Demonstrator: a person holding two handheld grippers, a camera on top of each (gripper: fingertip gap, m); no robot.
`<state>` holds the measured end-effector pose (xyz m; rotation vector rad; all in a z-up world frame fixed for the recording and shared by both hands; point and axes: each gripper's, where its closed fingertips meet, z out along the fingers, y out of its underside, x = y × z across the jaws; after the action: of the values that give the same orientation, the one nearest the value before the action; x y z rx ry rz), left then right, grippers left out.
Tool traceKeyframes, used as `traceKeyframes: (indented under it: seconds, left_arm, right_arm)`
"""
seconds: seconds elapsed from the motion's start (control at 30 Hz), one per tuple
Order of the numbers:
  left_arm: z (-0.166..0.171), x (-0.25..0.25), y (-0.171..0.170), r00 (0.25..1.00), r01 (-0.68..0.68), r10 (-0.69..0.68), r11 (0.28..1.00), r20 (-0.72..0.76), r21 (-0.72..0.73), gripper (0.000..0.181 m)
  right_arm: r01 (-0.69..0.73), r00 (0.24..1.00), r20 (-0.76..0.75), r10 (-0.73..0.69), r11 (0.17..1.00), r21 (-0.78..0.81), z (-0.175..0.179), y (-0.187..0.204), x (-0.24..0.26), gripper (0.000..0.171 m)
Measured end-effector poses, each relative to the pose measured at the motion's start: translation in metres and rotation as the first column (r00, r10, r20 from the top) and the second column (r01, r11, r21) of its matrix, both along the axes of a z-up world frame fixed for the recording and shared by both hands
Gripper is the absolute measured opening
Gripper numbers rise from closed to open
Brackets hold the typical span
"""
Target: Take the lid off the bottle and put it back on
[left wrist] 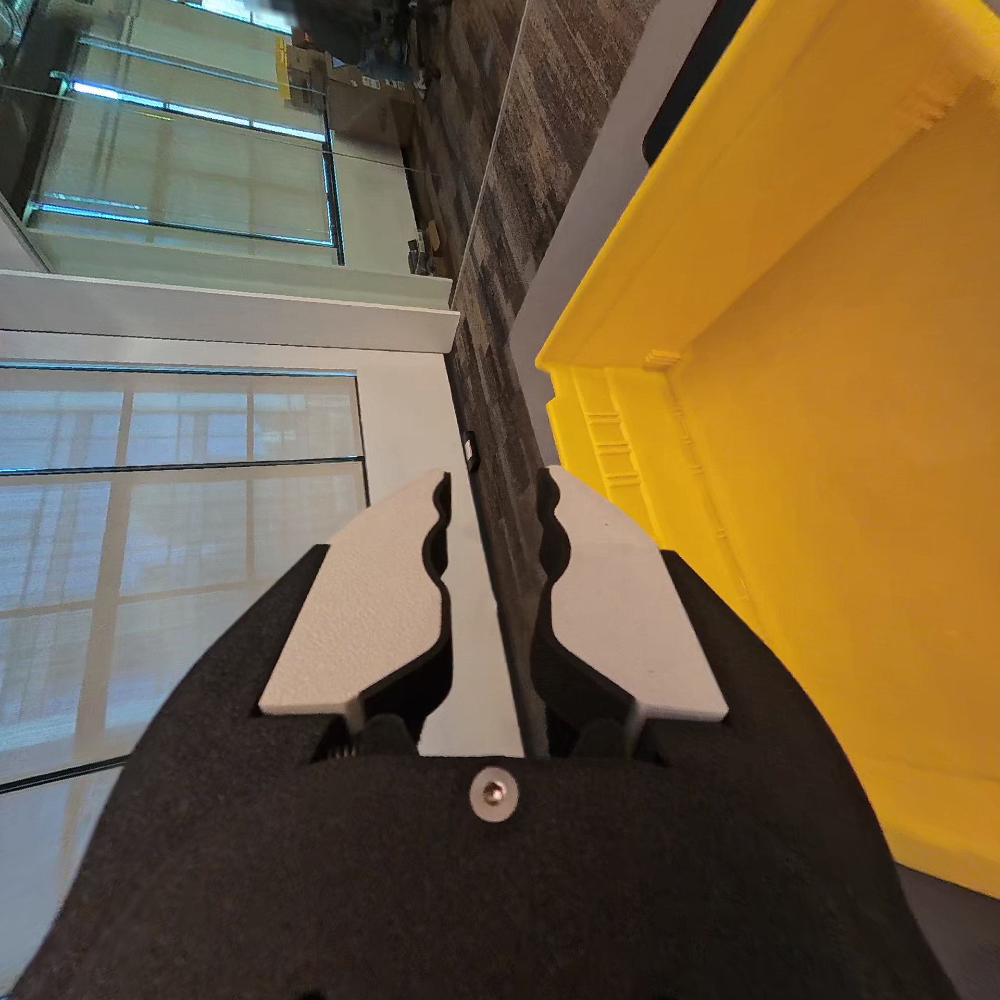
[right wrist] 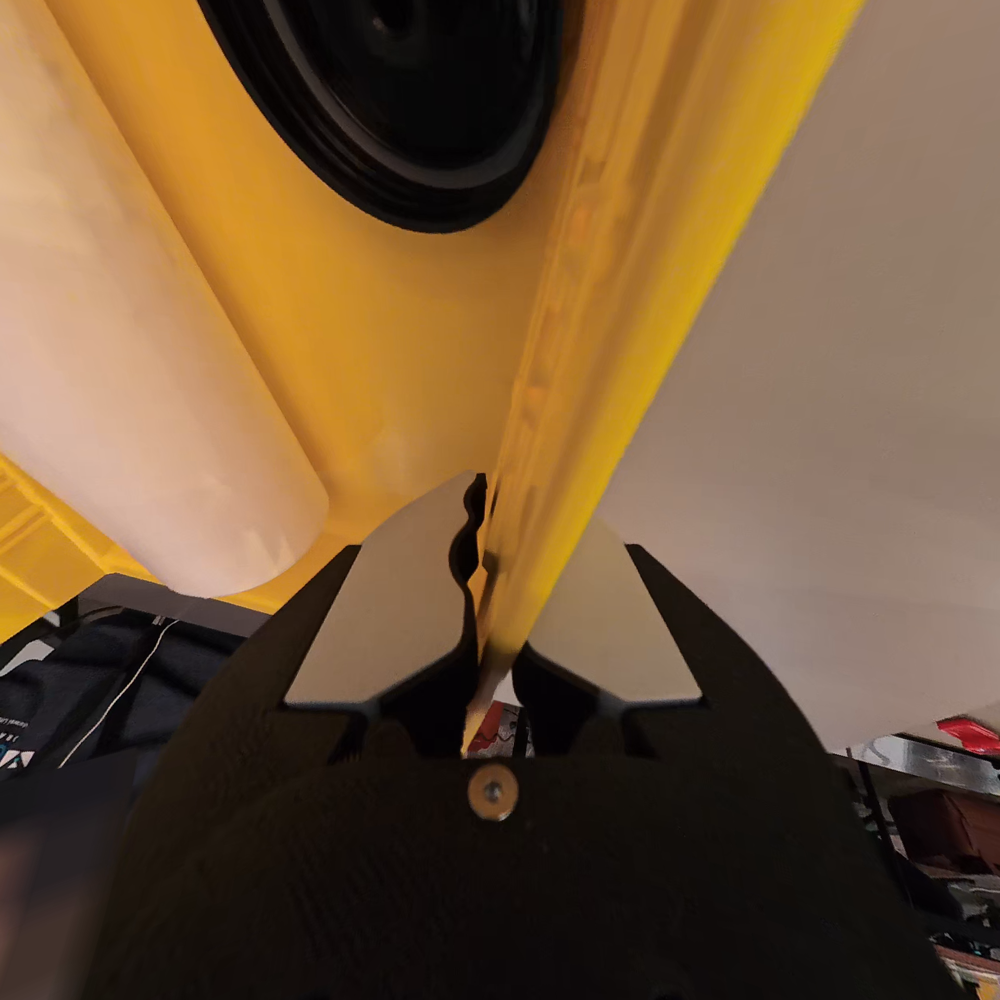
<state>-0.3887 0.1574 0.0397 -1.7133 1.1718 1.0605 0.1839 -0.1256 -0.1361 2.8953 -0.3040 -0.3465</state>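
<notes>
Right gripper [right wrist: 489, 546] clenched on yellow bin [right wrist: 622, 270] wall; left gripper [left wrist: 493, 519] released, empty. Pre-grasp step — next: reach bottle [right wrist: 124, 352] at 10 o'clock; black lid [right wrist: 389, 103] at 12.

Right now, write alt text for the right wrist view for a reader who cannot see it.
The right gripper straddles the side wall of a yellow bin, its fingers close on either side of it. Inside the bin lie a white bottle and, farther off, a round black lid. A pale tabletop lies outside the wall.
</notes>
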Motion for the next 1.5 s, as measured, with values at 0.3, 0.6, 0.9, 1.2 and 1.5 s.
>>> traceKeyframes:
  seconds: [0.3,0.6,0.9,1.2,1.5]
  left_arm:
    - [0.026,-0.028,0.009,0.897,-0.048,0.023,0.998,0.441,0.047,0.038]
    - [0.038,-0.031,0.008,0.824,-0.049,-0.005,0.996,0.566,0.079,0.041]
    - [-0.049,-0.073,0.014,0.505,0.065,0.37,0.884,0.78,-0.462,0.023]
    - [-0.125,-0.103,0.001,0.453,-0.005,0.692,0.632,0.562,-0.775,0.048]
    - [-0.155,-0.094,-0.019,0.563,-0.028,0.732,0.48,0.383,-0.877,0.005]
  right_arm:
    - [-0.001,1.0,0.008,0.001,1.0,-0.012,-0.001,0.0,0.0,0.006]
    - [-0.015,1.0,0.02,0.016,0.999,-0.034,-0.003,-0.001,-0.001,0.006]
    - [-0.03,0.999,0.011,0.03,0.999,-0.046,-0.003,-0.003,-0.005,0.005]
    - [-0.009,1.0,0.014,0.009,0.999,-0.045,-0.004,-0.001,-0.006,0.005]
    - [-0.022,0.999,-0.031,0.02,0.998,-0.065,-0.003,0.003,-0.025,0.004]
